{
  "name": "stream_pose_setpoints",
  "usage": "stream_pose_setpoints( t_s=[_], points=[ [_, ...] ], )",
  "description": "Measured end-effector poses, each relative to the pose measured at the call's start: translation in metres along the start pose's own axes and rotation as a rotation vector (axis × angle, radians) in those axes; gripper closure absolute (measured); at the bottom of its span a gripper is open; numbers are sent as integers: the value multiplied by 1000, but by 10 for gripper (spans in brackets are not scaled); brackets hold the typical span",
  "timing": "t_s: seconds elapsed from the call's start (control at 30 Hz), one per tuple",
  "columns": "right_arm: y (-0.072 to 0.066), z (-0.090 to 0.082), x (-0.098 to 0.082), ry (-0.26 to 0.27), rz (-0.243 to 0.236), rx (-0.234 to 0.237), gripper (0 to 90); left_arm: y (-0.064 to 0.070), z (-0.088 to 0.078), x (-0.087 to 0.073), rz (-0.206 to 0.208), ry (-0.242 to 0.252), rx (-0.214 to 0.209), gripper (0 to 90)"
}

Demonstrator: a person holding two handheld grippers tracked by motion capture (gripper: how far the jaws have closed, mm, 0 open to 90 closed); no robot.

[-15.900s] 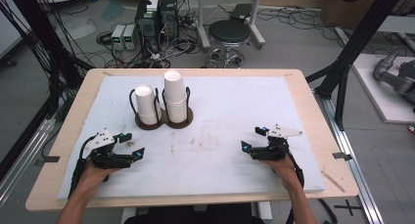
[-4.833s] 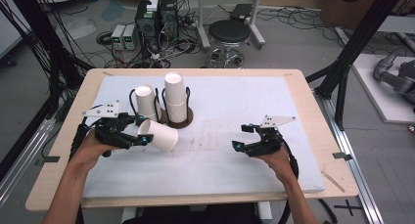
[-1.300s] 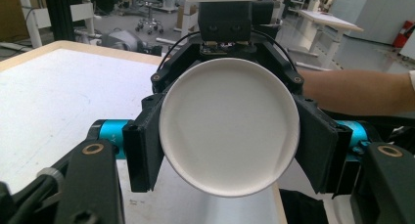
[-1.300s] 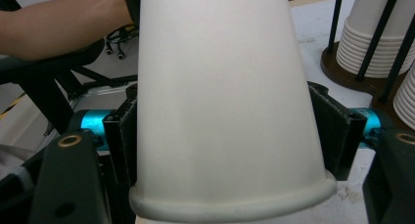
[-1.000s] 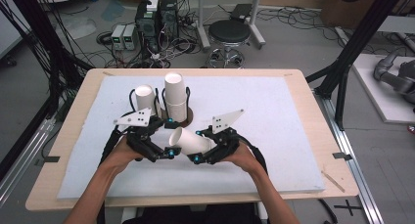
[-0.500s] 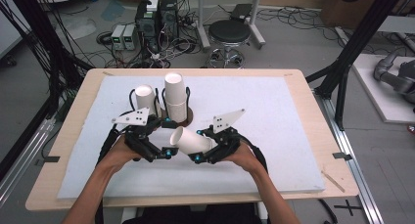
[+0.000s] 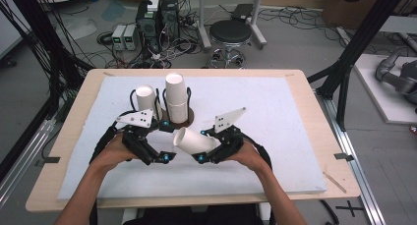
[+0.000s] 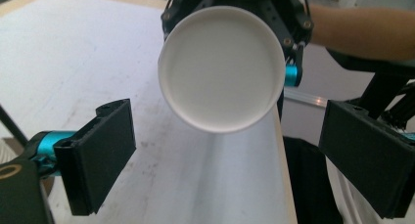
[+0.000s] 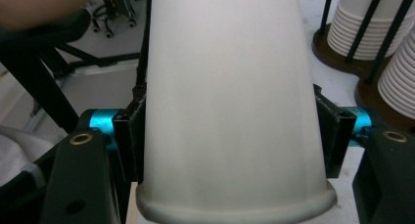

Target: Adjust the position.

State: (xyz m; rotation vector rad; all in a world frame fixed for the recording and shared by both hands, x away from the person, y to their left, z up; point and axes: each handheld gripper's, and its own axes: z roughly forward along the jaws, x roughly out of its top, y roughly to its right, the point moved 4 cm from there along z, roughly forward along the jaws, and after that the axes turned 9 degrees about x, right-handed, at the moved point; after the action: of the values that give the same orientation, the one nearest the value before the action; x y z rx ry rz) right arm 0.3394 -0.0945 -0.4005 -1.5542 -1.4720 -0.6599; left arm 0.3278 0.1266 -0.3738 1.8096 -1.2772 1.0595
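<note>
The right gripper (image 7: 199,156) pinches a white cup (image 7: 194,140) near its rim, holding it on its side above the mat (image 7: 275,117), just in front of the cup stacks (image 7: 176,99). The left gripper (image 7: 166,157) sits just beside the cup's closed base, its jaws spread, having just opened, clear of the cup.

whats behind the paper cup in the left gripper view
Behind the cup, whose closed bottom faces the camera, the right gripper holds it, with blue fittings and a forearm at the right. The cup covers that gripper's fingers and its own open mouth.
</note>
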Motion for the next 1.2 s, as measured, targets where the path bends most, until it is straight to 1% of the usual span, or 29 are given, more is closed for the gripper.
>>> stream_pose_setpoints(
  t_s=[0.03,0.07,0.1,0.13,0.2,0.3,0.37,0.43,0.47,0.53,0.57,0.67,0.7,0.77,0.83,0.87,0.93,0.97,1.0,1.03,1.1,1.17,1.2],
  points=[
    [0,-2,1,-15,-2,2,318,-1,-1,-1,9,-15,3,66],
    [0,-3,3,-27,-4,-5,318,-3,-1,-2,6,-26,10,67],
    [0,-5,5,-43,-6,-8,318,-5,-2,-3,10,-53,11,66],
    [-1,-7,7,-63,-9,-13,318,-6,-3,-4,8,-65,13,66],
    [-1,-9,11,-77,-15,-15,318,-9,-4,-4,18,-106,17,66],
    [-2,-11,15,-126,-17,-25,318,-11,-5,-3,35,-172,21,66],
    [-2,-11,18,-154,-20,-29,318,-13,-6,0,52,-230,20,67],
    [-1,-10,19,-191,-18,-31,318,-13,-6,2,57,-277,19,66],
    [-1,-10,20,-210,-19,-33,318,-14,-7,4,70,-320,26,66],
    [-1,-8,21,-249,-19,-36,318,-14,-7,6,83,-357,29,66],
    [0,-8,22,-263,-24,-39,318,-15,-8,8,92,-393,27,66],
    [0,-5,24,-318,-21,-42,317,-14,-7,13,113,-444,33,66],
    [1,-5,25,-332,-24,-43,317,-13,-6,14,110,-454,31,66],
    [1,-3,26,-375,-23,-43,318,-12,-4,16,113,-489,34,67],
    [1,-1,28,-416,-22,-46,317,-11,-2,18,151,-542,27,67],
    [1,0,29,-439,-28,-46,317,-11,-1,19,168,-559,19,67],
    [2,1,30,-468,-34,-45,318,-9,1,21,173,-574,22,67],
    [4,2,30,-482,-44,-51,318,-9,3,21,173,-583,14,67],
    [3,3,30,-508,-29,-52,318,-9,4,21,174,-594,14,67],
    [3,3,30,-515,-30,-51,318,-9,5,21,183,-611,17,67],
    [4,5,30,-540,-32,-53,318,-9,8,20,216,-671,42,67],
    [5,7,30,-569,-32,-55,317,-9,11,21,231,-695,55,67],
    [5,8,31,-593,-30,-61,318,-9,12,22,229,-690,52,67]
  ],
)
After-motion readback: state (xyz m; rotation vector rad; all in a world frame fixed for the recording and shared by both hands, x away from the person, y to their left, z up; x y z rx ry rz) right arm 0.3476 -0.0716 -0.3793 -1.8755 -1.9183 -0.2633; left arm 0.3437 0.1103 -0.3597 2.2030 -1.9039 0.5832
